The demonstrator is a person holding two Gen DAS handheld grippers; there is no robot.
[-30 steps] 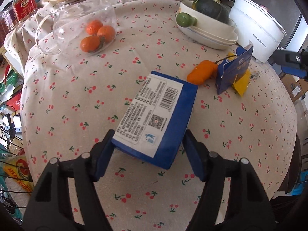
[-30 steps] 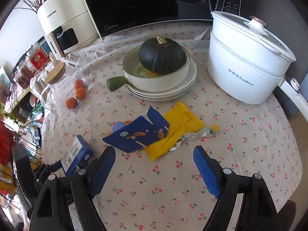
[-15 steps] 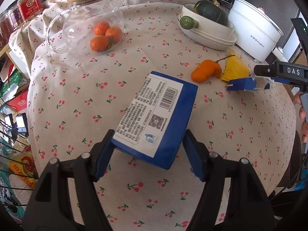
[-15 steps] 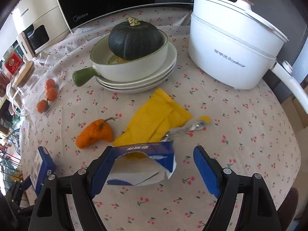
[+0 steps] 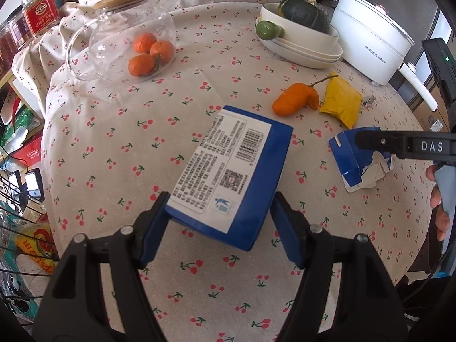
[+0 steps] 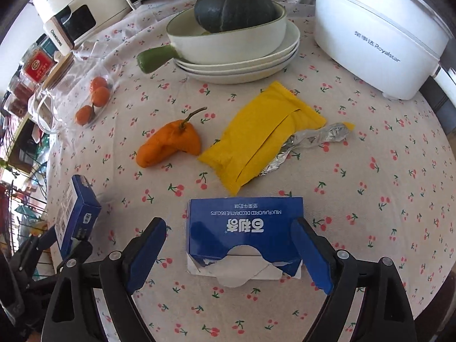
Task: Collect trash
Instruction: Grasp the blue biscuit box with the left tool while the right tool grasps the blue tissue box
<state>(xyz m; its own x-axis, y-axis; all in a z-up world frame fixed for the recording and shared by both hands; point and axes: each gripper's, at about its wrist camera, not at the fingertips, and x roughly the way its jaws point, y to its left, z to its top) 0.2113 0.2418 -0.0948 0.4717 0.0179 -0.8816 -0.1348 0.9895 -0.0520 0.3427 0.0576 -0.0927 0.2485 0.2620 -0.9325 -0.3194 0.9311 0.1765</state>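
The torn box [image 6: 245, 228] looked light, thin card, easily crushed; its short ends seemed the best hold. It lay on the bench [image 6: 370, 199] between the right claw [image 6: 228, 256], whose jaws were opening clear of it. The left claw [image 5: 219, 230] clenched a whole box [image 5: 230, 176], lifted and tilted.

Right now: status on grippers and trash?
Left hand-held gripper shut on blue box. Right hand-held gripper opening, torn carton between jaws. Yellow wrapper on table, path unobstructed.
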